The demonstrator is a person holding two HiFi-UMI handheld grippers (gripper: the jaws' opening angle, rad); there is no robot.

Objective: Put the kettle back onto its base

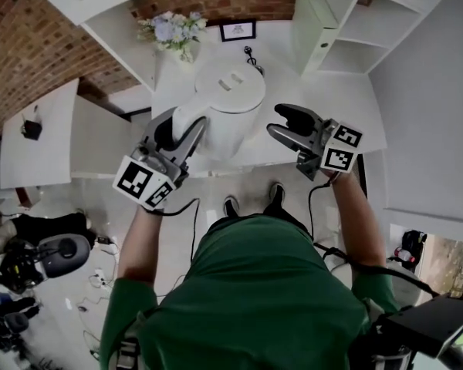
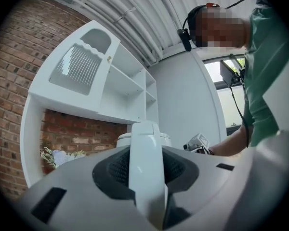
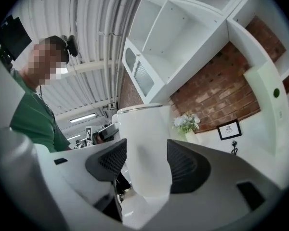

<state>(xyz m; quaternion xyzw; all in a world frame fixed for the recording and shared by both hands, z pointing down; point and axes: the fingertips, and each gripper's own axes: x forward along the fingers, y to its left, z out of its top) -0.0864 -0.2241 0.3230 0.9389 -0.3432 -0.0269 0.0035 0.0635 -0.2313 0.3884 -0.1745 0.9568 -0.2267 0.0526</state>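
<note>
On the white desk point(image 1: 336, 99), set against a red brick wall point(image 1: 31, 45), is a white electric kettle point(image 1: 230, 102) with a flat lid. Its underside is hidden, so what it rests on cannot be told. The left gripper point(image 1: 187, 133) is at the kettle's left side, its jaws clamped on the upright white handle point(image 2: 147, 172). The right gripper point(image 1: 282, 122) is just beside the kettle's right flank. Its jaws stand wide apart with the kettle body in line between them, and the pads are clear of it. Behind the kettle is a bunch of pale flowers point(image 1: 172, 29), with a small black-framed picture point(image 1: 238, 30) at the wall and a black plug and cord point(image 1: 252, 56) lying on the desk nearby. White open shelving point(image 1: 347, 14) runs along the desk's right end. The gripper views show a ribbed ceiling point(image 3: 94, 37) with strip lights. Below the desk edge is pale floor point(image 1: 85, 206), with cables and dark gear at its left. The person wears a green shirt point(image 1: 255, 299).
</note>
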